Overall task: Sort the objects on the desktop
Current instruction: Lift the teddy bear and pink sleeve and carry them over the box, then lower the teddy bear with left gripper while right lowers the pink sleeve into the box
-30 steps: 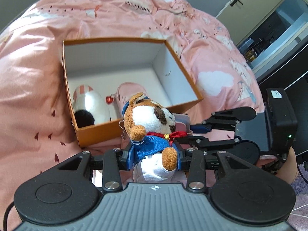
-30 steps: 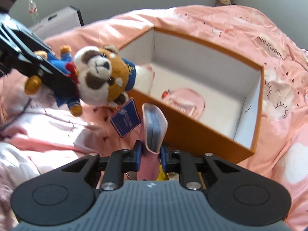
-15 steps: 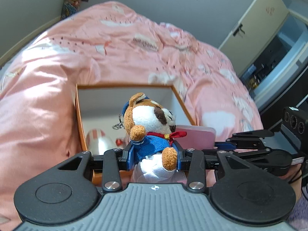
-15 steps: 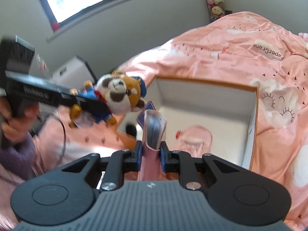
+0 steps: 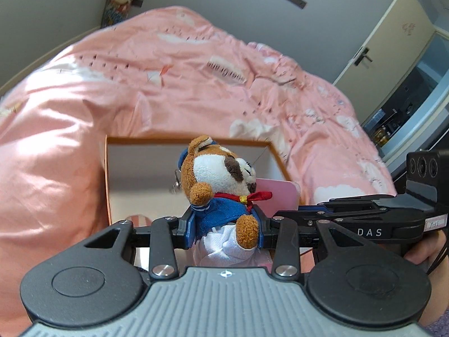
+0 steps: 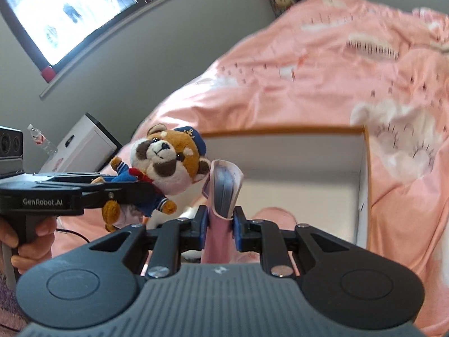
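Nearest in the left wrist view, the left gripper [image 5: 226,231] is clamped on a plush dog [image 5: 221,193] in a blue sailor jacket and red neckerchief, its blue pads pressing the toy's waist so that it sits upright above the jaws. In the right wrist view, the right gripper [image 6: 220,226] pinches a pink notebook [image 6: 221,193] by its lower part; the book stands on end, its grey page edges fanning slightly at the top. The two tools are side by side, the plush dog just left of the notebook as the right camera sees it, and a hand [image 6: 26,241] grips the left tool's handle. Just beyond both lies an open orange box [image 6: 367,185] with white inner walls, with a pink item [image 6: 276,214] on its floor. The box rests on a pink quilt [image 5: 174,78] that stretches to the far grey wall.
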`<action>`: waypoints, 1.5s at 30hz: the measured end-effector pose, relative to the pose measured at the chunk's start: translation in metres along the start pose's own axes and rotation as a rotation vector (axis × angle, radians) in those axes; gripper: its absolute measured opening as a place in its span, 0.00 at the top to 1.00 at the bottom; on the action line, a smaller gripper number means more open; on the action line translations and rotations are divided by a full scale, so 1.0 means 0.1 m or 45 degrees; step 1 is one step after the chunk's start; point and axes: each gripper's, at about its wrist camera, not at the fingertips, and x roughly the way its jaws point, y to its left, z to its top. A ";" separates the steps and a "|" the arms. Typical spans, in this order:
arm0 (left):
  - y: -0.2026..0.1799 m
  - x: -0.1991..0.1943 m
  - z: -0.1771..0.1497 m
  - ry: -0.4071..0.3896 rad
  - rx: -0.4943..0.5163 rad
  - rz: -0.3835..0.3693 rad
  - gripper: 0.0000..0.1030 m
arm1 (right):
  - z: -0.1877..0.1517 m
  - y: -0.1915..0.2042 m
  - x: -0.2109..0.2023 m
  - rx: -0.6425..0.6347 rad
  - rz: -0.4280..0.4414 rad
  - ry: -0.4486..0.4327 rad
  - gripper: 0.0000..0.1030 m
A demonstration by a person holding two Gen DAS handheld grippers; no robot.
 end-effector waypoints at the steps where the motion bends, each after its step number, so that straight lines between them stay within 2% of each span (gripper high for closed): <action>1: 0.02 0.06 -0.02 0.012 -0.008 0.005 0.57 | 0.01 -0.05 0.06 0.017 0.005 0.026 0.81; 8: 0.11 0.42 -0.13 0.080 -0.074 0.019 0.57 | 0.04 -0.31 0.40 0.124 0.006 0.152 0.81; 12: 0.14 0.57 -0.19 0.105 -0.127 0.033 0.57 | 0.00 -0.53 0.57 0.250 0.045 0.211 0.81; 16: 0.12 0.70 -0.26 0.121 -0.099 0.128 0.57 | -0.09 -0.70 0.69 0.358 0.096 0.228 0.81; 20: 0.10 0.82 -0.31 0.151 -0.063 0.230 0.57 | -0.12 -0.77 0.77 0.400 0.138 0.232 0.81; 23: 0.12 0.93 -0.36 0.207 -0.065 0.297 0.57 | -0.11 -0.77 0.79 0.381 0.085 0.235 0.80; 26: 0.06 0.98 -0.40 0.210 -0.003 0.362 0.57 | -0.11 -0.72 0.79 0.323 -0.005 0.238 0.78; 28: -0.01 1.02 -0.40 0.221 0.042 0.400 0.57 | -0.12 -0.72 0.79 0.317 -0.027 0.233 0.78; 30: -0.06 1.06 -0.42 0.222 0.087 0.437 0.57 | -0.12 -0.71 0.75 0.328 -0.001 0.218 0.80; 34: -0.10 1.10 -0.44 0.227 0.128 0.468 0.57 | -0.08 -0.72 0.64 0.400 0.167 0.171 0.82; 40: -0.06 1.07 -0.45 0.229 0.122 0.463 0.57 | -0.10 -0.82 0.82 0.476 0.201 0.228 0.81; 42: -0.07 1.08 -0.45 0.233 0.120 0.465 0.57 | -0.12 -0.85 0.83 0.473 0.161 0.238 0.81; 45: -0.11 1.14 -0.43 0.245 0.126 0.483 0.57 | -0.12 -0.80 0.81 0.365 0.013 0.253 0.78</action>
